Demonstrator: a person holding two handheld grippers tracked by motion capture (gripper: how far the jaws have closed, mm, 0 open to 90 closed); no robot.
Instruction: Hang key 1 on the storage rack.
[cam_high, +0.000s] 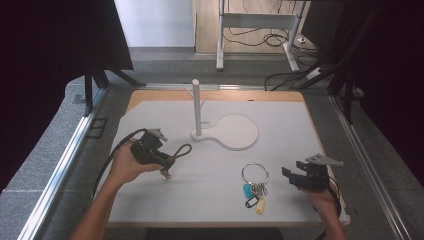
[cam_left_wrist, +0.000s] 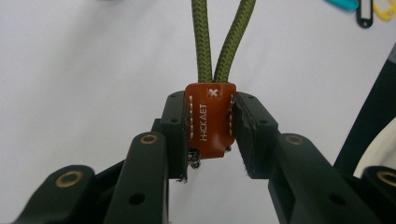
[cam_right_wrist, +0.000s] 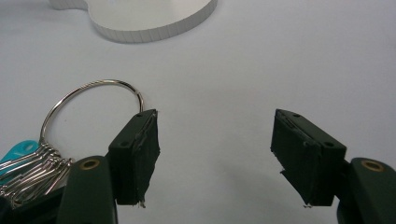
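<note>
The left gripper (cam_left_wrist: 211, 122) is clamping the orange leather tab (cam_left_wrist: 209, 120) of an olive cord loop (cam_left_wrist: 223, 39), which is extending forward beyond its jaws. The right gripper (cam_right_wrist: 215, 140) is standing with jaws wide apart, gripping nothing; the key ring (cam_right_wrist: 88, 105) is lying on the white table (cam_right_wrist: 280, 60) just beside its left jaw.
</note>
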